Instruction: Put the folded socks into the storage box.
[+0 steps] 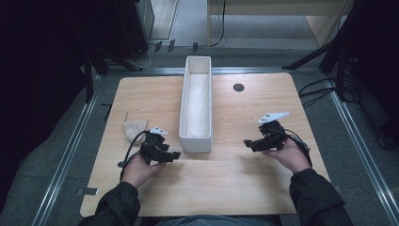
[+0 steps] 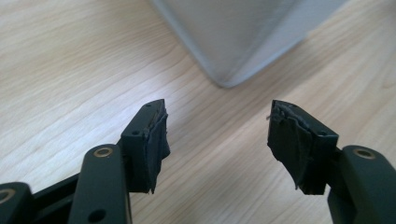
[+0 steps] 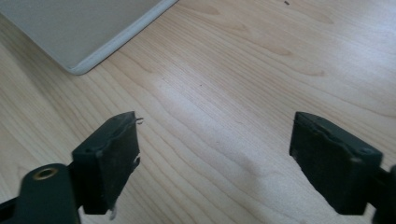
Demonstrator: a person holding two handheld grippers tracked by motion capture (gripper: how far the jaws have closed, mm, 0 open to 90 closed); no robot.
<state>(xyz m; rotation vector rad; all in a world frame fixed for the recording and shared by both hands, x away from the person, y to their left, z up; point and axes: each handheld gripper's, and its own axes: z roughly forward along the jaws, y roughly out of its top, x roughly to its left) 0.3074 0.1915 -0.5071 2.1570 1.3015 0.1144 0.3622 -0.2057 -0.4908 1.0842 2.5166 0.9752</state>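
Observation:
A long white bin [image 1: 196, 101] stands lengthwise in the middle of the wooden table [image 1: 235, 169]. A small beige pouch [image 1: 134, 129] lies on the table left of it. My left gripper [image 1: 175, 155] hovers just left of the bin's near end, between pouch and bin, jaws open with nothing between them; in the left gripper view [image 2: 217, 140] the bin's corner [image 2: 233, 42] is right ahead. My right gripper [image 1: 247, 142] is right of the bin's near end, open and empty [image 3: 215, 154], with the bin's corner [image 3: 79, 28] at upper left.
A small dark round hole [image 1: 238, 87] sits in the tabletop at the back right. Metal rails [image 1: 70, 150] run along the table's sides, and dark stands and cables surround it. Bare wood lies in front of the bin.

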